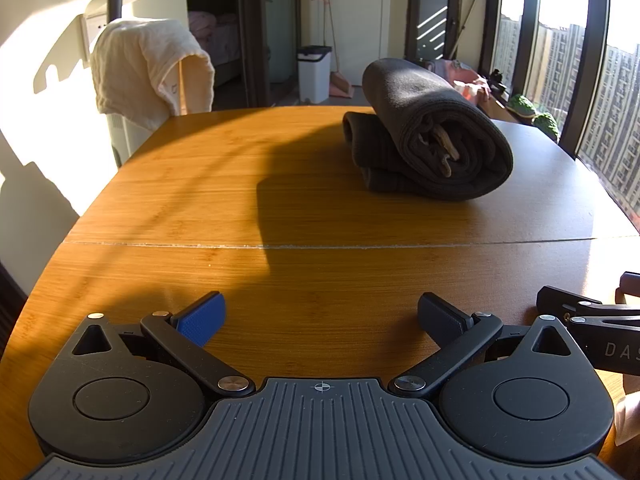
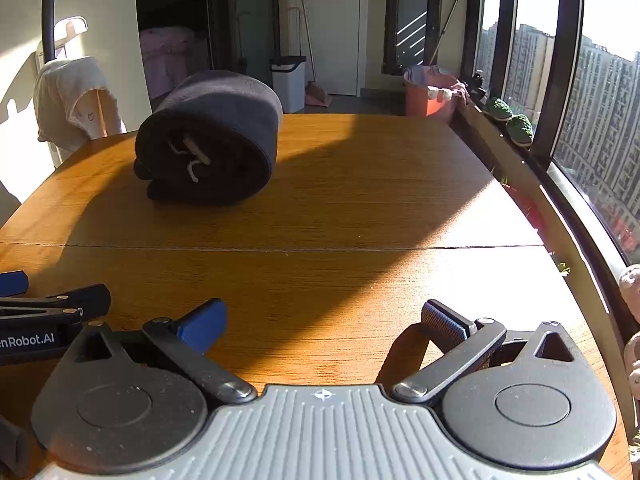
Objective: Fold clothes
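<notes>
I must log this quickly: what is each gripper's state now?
Left gripper: open, holding nothing.
Right gripper: open, holding nothing.

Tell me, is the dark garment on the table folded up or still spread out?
Folded. The dark garment sits as a compact rolled bundle on the wooden table, layers and a drawstring showing at its open end, with neither gripper touching it.

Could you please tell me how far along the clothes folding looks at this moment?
Done: one dark garment lies folded on the wooden table. In hand: nothing; the left gripper and right gripper are open and empty. Possibly left: a white cloth draped beyond the table.
</notes>
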Demonstrator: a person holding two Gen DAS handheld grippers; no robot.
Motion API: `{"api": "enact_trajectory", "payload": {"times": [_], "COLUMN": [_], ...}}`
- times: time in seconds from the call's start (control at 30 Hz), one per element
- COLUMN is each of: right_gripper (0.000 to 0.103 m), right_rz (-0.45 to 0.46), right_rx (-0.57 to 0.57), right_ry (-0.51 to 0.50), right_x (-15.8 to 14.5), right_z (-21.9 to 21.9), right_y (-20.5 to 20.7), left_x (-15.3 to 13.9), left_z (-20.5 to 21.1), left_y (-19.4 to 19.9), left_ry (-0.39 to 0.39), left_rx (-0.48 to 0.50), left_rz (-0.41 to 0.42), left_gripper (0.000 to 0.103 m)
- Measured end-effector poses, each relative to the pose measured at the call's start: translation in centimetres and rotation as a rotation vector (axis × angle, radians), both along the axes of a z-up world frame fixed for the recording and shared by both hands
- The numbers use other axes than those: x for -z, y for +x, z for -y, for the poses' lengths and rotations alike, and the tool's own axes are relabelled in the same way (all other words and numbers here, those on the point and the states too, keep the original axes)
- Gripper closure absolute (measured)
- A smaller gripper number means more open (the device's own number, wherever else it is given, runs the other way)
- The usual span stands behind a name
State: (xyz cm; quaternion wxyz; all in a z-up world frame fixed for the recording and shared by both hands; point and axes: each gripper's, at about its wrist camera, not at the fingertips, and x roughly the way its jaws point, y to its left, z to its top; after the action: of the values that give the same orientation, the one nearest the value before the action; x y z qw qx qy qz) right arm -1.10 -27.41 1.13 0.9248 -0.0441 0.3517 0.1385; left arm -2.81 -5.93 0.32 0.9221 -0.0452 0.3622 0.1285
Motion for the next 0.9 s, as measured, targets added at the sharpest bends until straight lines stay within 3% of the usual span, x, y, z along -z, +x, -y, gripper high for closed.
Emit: {"api": "enact_trajectory", "payload": {"times": [0.9], "right_gripper": [0.0], "right_rz": [0.007], "right_rx": [0.039], "right_ry": [0.001], "right_x": [0.18], "right_z": [0.04], "right_y": [-0.13], "left_x": [0.04], "left_z": [-0.05], "left_y": [0.0], "left_ry": [0.002], "left_rx": [-0.001], "left_rz": [0.0], "left_gripper": [0.0]}}
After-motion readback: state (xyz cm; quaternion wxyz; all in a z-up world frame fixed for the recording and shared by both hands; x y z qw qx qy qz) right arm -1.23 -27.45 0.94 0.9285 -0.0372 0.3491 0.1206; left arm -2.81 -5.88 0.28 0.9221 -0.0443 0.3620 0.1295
